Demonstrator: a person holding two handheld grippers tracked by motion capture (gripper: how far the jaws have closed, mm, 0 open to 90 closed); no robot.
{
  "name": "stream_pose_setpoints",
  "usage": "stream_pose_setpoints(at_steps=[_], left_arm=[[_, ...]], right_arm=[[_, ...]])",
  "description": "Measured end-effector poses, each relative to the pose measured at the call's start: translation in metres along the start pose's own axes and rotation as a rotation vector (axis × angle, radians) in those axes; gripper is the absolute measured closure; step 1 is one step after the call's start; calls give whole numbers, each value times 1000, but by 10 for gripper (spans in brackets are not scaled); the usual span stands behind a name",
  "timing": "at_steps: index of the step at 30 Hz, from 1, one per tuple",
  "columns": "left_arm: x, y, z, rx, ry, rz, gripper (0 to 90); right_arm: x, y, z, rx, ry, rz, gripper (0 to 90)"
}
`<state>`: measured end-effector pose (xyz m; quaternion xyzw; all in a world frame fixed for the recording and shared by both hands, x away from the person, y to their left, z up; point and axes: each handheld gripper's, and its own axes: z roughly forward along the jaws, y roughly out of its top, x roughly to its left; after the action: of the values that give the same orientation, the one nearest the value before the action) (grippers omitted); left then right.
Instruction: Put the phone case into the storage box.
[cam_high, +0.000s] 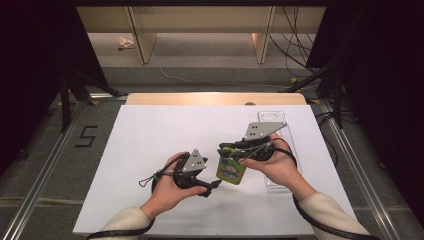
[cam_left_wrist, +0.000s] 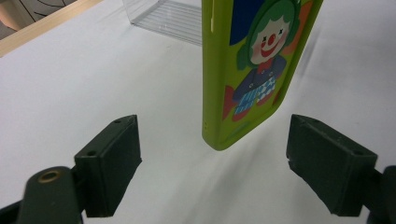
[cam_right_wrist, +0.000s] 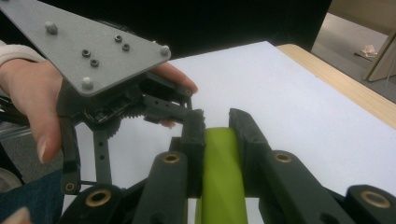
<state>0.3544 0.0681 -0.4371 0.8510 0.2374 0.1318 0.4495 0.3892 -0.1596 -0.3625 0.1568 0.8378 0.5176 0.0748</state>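
Clamping the green case (cam_right_wrist: 219, 172), the right gripper (cam_right_wrist: 215, 122) fingers hold it just beyond the left gripper (cam_left_wrist: 212, 154) spread fingers.

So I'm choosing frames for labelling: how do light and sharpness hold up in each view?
High view: white table evenly lit, dark at both sides, slightly soft. Left gripper view: green case sharp, with a soft shadow beneath it. Right gripper view: right gripper and the case it clamps are blurred, the background dark.
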Motion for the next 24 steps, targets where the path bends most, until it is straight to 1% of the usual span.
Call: stream_pose_setpoints(at_steps=[5, 12, 18, 21, 24], left_arm=[[0, -1, 1, 4, 1, -2, 174], [0, -2, 4, 16, -18, -1, 174], [0, -3, 5, 24, -27, 9, 191], [0, -4, 6, 27, -22, 10, 188], [-1, -4, 7, 26, -29, 9, 189]], right_arm=[[1, 0, 0, 0, 7, -1, 775], [3, 3, 1, -7, 26, -10, 775], [5, 3, 1, -6, 39, -13, 775], [5, 3, 2, -6, 40, -14, 775], [6, 4, 2, -6, 45, -15, 776]])
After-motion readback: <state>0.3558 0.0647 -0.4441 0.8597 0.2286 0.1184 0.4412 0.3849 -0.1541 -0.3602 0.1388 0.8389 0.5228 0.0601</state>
